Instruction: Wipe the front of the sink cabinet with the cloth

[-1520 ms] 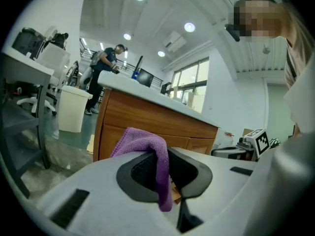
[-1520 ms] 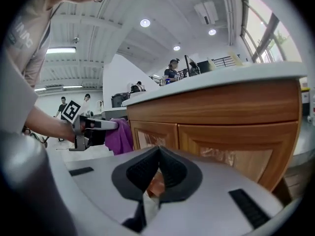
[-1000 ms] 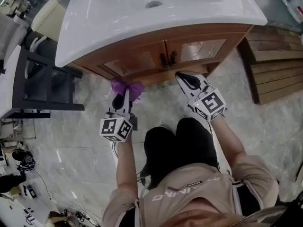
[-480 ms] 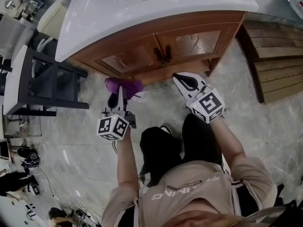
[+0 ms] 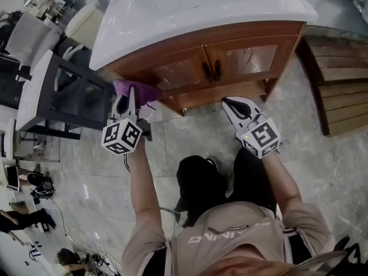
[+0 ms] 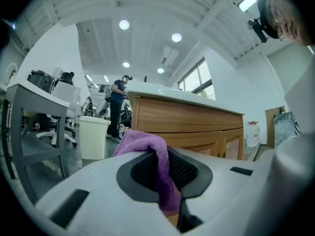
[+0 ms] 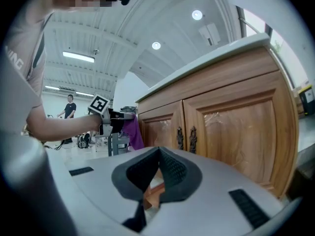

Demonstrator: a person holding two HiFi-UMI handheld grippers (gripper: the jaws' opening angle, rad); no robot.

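Left gripper (image 5: 127, 98): jaws are pinching shut on a purple microfibre cloth (image 5: 135, 89), which is bunching out past the tips.
Cloth: it is sitting at the lower left corner of the brown wooden sink cabinet (image 5: 190, 68), under the white basin top (image 5: 172, 10).
Right gripper (image 5: 229, 102): jaws are meeting with nothing between them, pointing at the cabinet's base below the right door (image 7: 236, 127).

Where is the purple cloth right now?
The cloth is at the head view's left, clamped in the left tool, by the left front corner of the cabinet.
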